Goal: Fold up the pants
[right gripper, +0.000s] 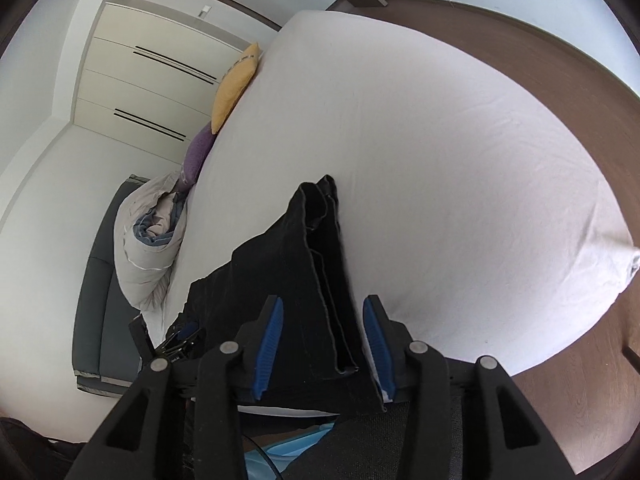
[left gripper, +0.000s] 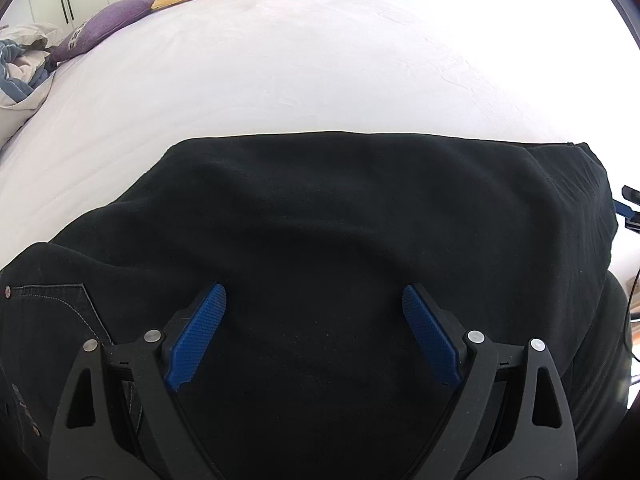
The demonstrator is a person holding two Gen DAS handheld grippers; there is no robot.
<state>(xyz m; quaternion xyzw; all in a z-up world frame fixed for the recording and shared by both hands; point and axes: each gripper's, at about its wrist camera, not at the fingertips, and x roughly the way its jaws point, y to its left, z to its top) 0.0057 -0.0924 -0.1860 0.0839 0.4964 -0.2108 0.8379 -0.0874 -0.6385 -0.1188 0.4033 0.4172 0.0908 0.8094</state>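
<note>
Left wrist view: black pants (left gripper: 320, 216) lie spread across the near part of the white bed (left gripper: 280, 72), a stitched pocket visible at lower left; the left gripper (left gripper: 314, 300) hangs over the cloth with its fingers (left gripper: 428, 332) wide apart and nothing between the pads. Right wrist view: the hem end of the pants (right gripper: 320, 264) rests at the bed's (right gripper: 440, 160) near edge, layered edges stacked; the right gripper (right gripper: 323, 320) straddles this end, fingers (right gripper: 270, 340) parted, pads apparently clear of the fabric. Judged from its creases, the denim is limp, moderately heavy and not slippery; it should be taken at hems, waistband or folded edges, pinching all layers together.
</note>
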